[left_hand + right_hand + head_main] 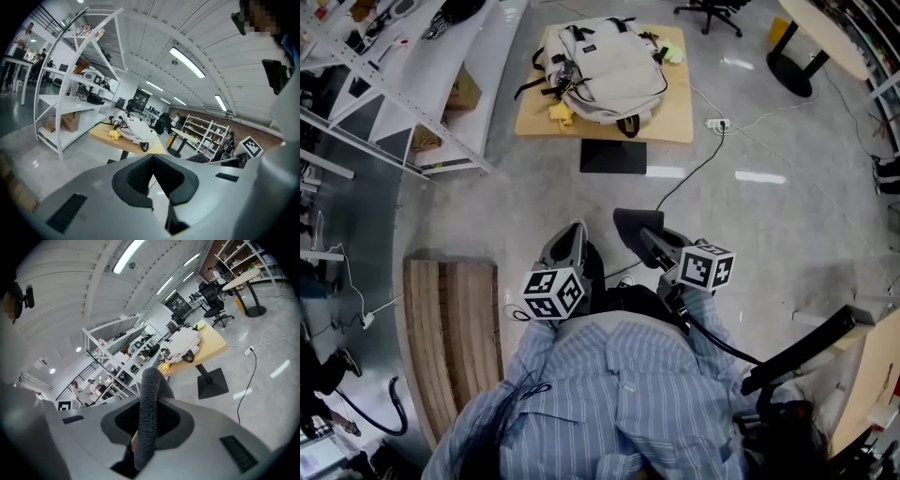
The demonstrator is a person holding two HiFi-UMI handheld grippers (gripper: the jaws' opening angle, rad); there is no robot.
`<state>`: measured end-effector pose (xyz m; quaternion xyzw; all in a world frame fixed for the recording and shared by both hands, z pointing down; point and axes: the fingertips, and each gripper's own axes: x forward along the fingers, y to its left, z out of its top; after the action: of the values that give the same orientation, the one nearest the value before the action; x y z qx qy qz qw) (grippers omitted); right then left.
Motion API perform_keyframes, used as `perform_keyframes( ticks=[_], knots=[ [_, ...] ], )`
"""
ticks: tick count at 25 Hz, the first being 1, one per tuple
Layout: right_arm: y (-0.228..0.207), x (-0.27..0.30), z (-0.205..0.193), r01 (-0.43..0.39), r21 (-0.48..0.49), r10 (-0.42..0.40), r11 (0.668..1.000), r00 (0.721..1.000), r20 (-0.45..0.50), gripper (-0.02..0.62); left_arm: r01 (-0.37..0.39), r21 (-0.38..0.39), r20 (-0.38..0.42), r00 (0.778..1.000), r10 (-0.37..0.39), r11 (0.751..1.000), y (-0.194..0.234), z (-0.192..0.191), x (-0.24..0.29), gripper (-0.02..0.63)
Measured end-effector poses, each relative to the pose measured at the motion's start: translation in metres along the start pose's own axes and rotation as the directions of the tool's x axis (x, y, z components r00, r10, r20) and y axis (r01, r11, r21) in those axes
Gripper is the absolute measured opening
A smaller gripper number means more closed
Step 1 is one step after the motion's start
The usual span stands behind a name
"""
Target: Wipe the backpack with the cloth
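A beige backpack (605, 70) lies flat on a small wooden table (675, 117), far ahead of me across the floor. It also shows small in the left gripper view as backpack (136, 131) and in the right gripper view as backpack (183, 345). Both grippers are held close to my body, well short of the table. My right gripper (639, 230) is shut on a dark grey cloth (150, 404), which sticks up between its jaws. My left gripper (153, 161) is shut, its pads meeting with nothing between them.
A white shelving rack (403, 84) runs along the left. A slatted wooden bench (450, 328) lies at my lower left. A black base plate (613, 156) sits under the table, and a power strip (718, 123) with a cable lies on the floor. Yellow items (561, 114) lie beside the backpack.
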<state>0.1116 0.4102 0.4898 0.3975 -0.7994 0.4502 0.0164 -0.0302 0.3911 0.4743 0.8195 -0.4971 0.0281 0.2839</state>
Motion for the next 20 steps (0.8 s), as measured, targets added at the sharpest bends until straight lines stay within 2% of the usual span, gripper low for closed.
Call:
perform_keyframes(
  ticks=[6, 10, 20],
  knots=[
    [-0.015, 0.025, 0.024, 0.012, 0.008, -0.012, 1.000, 1.000, 0.009, 0.054, 0.027, 0.010, -0.011, 1.000, -0.027, 1.000, 0.025, 0.020, 0.038, 0.005],
    [-0.025, 0.056, 0.051, 0.044, 0.040, -0.045, 0.998, 0.999, 0.016, 0.054, 0.042, 0.058, -0.042, 0.998, -0.040, 0.997, 0.052, 0.044, 0.064, 0.005],
    [-0.011, 0.187, 0.131, 0.084, 0.053, -0.085, 0.995, 0.996, 0.008, 0.054, 0.063, 0.053, -0.043, 0.997, -0.061, 0.997, 0.150, 0.129, 0.130, 0.005]
  ],
)
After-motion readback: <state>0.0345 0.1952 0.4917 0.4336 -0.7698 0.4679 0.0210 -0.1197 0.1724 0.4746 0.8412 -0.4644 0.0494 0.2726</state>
